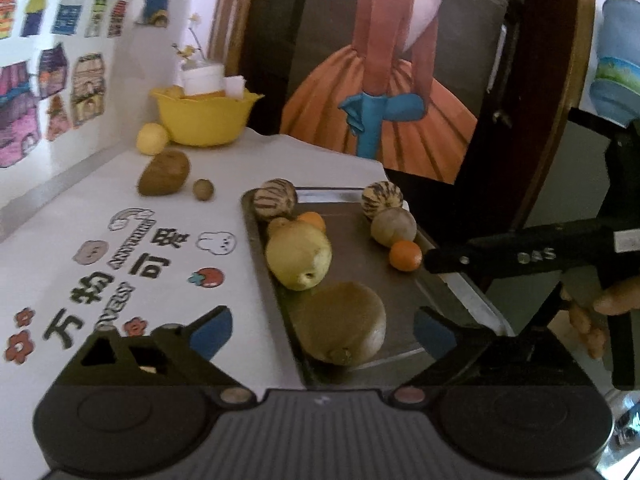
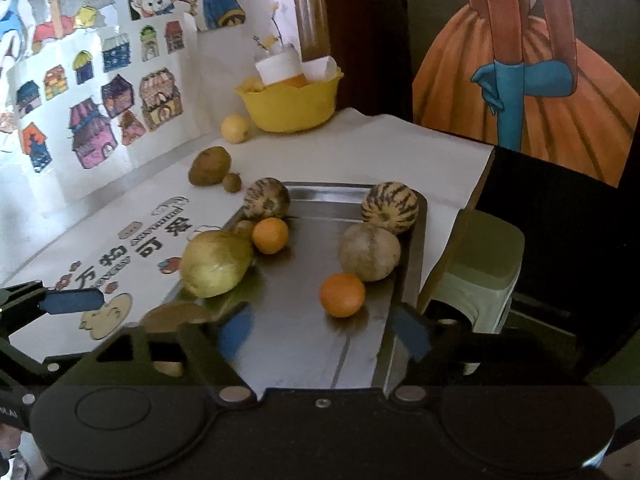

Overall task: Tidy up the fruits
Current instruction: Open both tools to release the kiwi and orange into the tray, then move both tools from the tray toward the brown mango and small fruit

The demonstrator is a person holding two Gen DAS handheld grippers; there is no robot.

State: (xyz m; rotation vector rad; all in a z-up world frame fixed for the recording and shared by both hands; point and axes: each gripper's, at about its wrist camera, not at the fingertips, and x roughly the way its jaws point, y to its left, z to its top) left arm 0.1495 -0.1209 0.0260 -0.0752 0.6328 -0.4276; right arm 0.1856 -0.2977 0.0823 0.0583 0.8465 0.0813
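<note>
A metal tray holds several fruits: two striped melons, a yellow pear, two oranges, a pale round fruit and a brown kiwi. My left gripper is open, its fingers either side of the kiwi and apart from it. My right gripper is open and empty over the tray's near end, just short of the near orange. It also shows in the left wrist view.
On the white printed cloth lie a brown potato-like fruit, a small brown fruit and a lemon. A yellow bowl stands at the back. A painting leans behind the table. A green stool stands at the right.
</note>
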